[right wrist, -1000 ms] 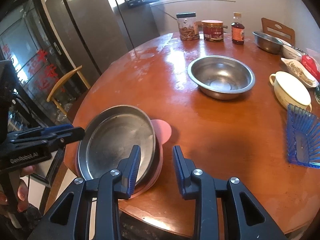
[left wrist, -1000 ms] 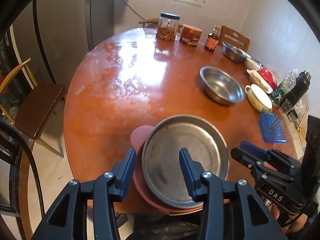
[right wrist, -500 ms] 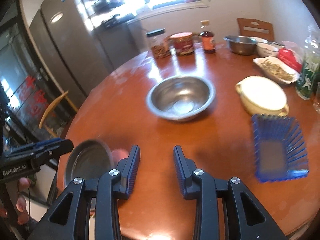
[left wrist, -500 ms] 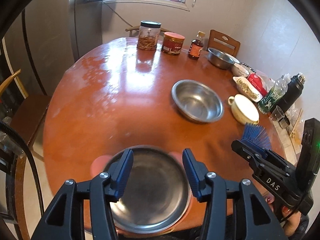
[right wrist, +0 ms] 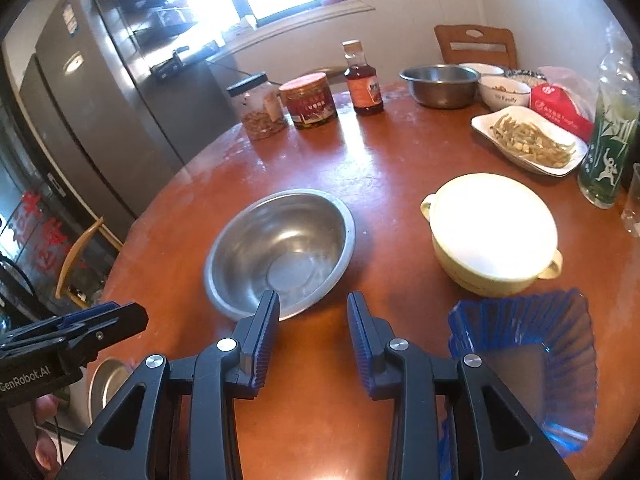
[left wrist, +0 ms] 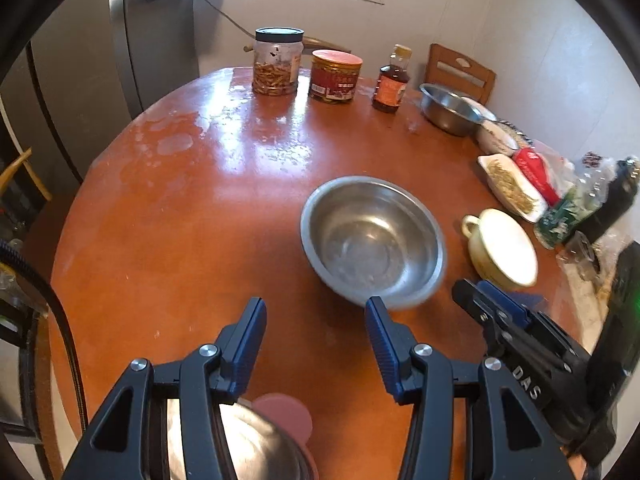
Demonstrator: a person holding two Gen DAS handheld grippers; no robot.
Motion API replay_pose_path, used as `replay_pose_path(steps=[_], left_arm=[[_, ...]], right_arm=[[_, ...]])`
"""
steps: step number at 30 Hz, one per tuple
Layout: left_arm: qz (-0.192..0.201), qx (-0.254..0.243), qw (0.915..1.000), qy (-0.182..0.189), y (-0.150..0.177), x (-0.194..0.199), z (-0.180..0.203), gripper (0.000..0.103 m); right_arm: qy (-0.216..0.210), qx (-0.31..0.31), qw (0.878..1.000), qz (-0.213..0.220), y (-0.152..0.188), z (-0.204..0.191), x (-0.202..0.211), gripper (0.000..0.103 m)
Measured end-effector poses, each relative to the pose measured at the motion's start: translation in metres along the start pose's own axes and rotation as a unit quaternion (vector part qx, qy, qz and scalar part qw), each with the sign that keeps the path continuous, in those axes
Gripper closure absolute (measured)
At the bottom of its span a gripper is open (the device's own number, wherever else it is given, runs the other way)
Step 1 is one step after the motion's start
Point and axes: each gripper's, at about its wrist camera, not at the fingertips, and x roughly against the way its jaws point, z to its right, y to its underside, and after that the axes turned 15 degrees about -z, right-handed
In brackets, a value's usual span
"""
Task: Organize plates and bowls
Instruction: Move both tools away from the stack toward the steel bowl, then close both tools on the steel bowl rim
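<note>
A steel bowl [left wrist: 374, 240] sits mid-table; it also shows in the right wrist view [right wrist: 280, 250]. My left gripper [left wrist: 316, 332] is open and empty, just short of the bowl's near rim. My right gripper [right wrist: 314, 322] is open and empty, its left finger [right wrist: 266, 324] over the bowl's near rim. A steel plate [left wrist: 248, 448] on a pink plate [left wrist: 286, 414] lies under my left gripper at the table's near edge; the steel plate shows in the right wrist view [right wrist: 106, 380]. A cream two-handled bowl [right wrist: 494, 236] and a blue ribbed dish [right wrist: 528, 364] sit to the right.
At the far edge of the round wooden table [left wrist: 180, 220] stand a jar [left wrist: 277, 62], a red-lidded tin [left wrist: 336, 76], a sauce bottle [left wrist: 392, 80] and a second steel bowl [left wrist: 450, 109]. A dish of food [right wrist: 528, 140], a green bottle [right wrist: 610, 136] and a chair [right wrist: 476, 46] are on the right.
Both grippers have moved forward over the table, from the stacked plates at the near edge toward the steel bowl. Both have stayed open and empty.
</note>
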Motion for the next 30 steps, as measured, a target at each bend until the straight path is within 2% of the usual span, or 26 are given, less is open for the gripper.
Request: replay_pose_path(steps=[10, 13, 17, 27, 30], left_arm=[[-0.028, 0.026, 0.9993, -0.005, -0.042, -0.038, -0.005, 0.052], [-0.041, 0.030, 0.9986, 0.011, -0.047, -0.050, -0.006, 0.052], [-0.049, 0.037, 0.9981, 0.008, -0.053, -0.060, -0.009, 0.052], [-0.075, 0.042, 0.9959, 0.030, -0.059, -0.082, -0.008, 0.052], [-0.080, 0.037, 0.9956, 0.032, -0.059, -0.086, -0.006, 0.052]], right_arm=[[0.016, -0.021, 0.999, -0.020, -0.029, 0.013, -0.031, 0.067], [0.016, -0.022, 0.999, -0.021, -0.035, 0.014, -0.036, 0.067], [0.017, -0.020, 0.999, -0.025, -0.039, 0.015, -0.041, 0.067], [0.026, -0.012, 0.999, -0.044, -0.045, 0.014, -0.057, 0.067], [0.027, -0.009, 0.998, -0.047, -0.046, 0.014, -0.060, 0.076]])
